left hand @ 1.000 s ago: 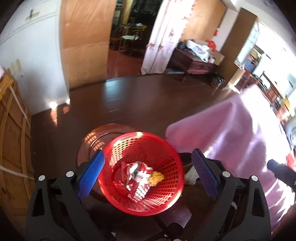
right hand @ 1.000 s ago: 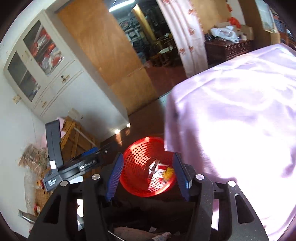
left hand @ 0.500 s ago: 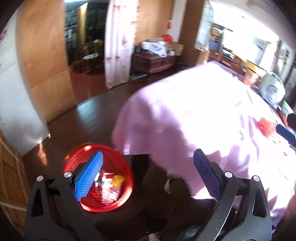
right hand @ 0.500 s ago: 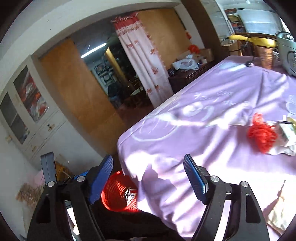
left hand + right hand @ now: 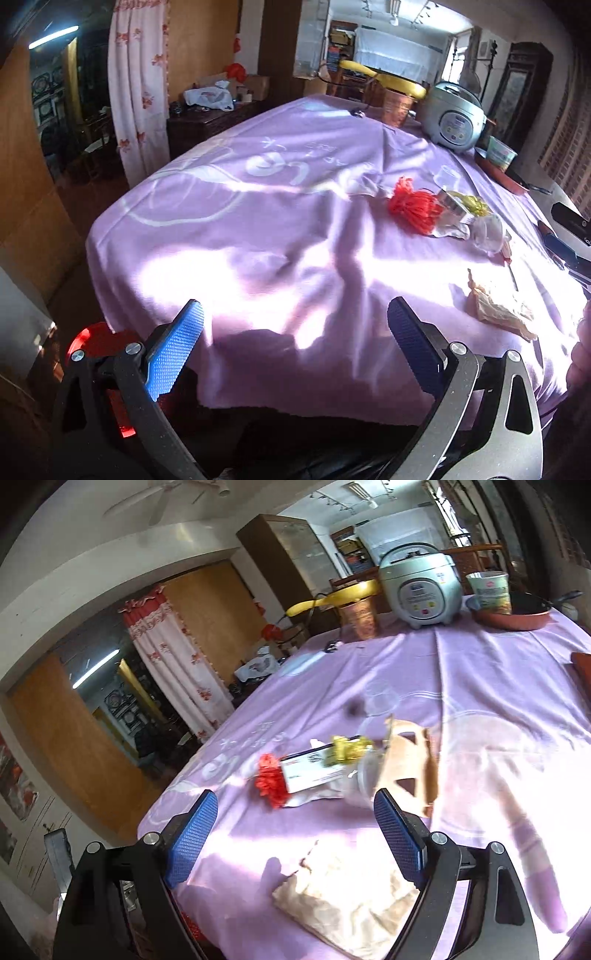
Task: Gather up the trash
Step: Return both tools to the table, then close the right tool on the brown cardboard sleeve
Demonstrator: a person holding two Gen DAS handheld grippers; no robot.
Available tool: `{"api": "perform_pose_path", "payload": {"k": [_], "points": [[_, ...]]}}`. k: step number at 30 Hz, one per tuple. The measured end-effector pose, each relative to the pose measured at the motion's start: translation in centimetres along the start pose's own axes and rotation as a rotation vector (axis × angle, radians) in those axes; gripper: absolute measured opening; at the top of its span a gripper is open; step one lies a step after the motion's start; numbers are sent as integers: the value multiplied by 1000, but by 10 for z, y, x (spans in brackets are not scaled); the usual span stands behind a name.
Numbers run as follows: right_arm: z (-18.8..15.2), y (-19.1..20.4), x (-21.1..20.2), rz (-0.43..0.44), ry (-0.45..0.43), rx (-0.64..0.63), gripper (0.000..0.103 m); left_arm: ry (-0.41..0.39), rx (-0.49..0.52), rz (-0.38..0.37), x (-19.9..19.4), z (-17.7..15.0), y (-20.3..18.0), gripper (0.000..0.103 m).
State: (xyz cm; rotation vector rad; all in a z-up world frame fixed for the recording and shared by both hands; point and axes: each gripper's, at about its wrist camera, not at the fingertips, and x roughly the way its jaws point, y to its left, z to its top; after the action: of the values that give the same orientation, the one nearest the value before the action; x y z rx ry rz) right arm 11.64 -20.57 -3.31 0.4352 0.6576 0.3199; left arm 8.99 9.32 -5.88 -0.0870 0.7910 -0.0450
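Crumpled beige paper wrapper (image 5: 347, 904) lies flat on purple tablecloth (image 5: 480, 672).

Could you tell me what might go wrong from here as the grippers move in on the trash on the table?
1. The crumpled paper lies flat on the loose purple tablecloth, so the open right gripper could pinch cloth along with it.
2. The red tassel, small box and clear cup sit bunched together; grabbing one may knock the cup rolling.
3. The red basket is mostly hidden behind the left gripper, so a drop could miss.
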Motion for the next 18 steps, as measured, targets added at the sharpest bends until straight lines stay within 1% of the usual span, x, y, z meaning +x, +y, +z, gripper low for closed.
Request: {"api": "perform_pose_path", "payload": {"k": [4, 9, 12, 14, 15, 16, 18], "points": [[6, -34, 4, -41, 22, 38, 85, 21, 73, -30, 16, 1, -37, 96], [13, -42, 14, -65, 53, 16, 85, 46, 138, -57, 29, 4, -65, 96], [18, -44, 21, -86, 83, -7, 84, 52, 145, -69, 38, 11, -74, 96], [22, -45, 32, -117, 106, -19, 75, 58, 144, -78, 42, 14, -78, 96], [25, -45, 38, -130, 121, -26, 73, 60, 145, -82, 44, 16, -80, 96], [25, -45, 42, -136, 137, -33, 68, 60, 148, -82, 45, 16, -82, 96], [28, -48, 53, -149, 171, -40, 61, 60, 155, -77, 46, 15, -84, 96]]}}
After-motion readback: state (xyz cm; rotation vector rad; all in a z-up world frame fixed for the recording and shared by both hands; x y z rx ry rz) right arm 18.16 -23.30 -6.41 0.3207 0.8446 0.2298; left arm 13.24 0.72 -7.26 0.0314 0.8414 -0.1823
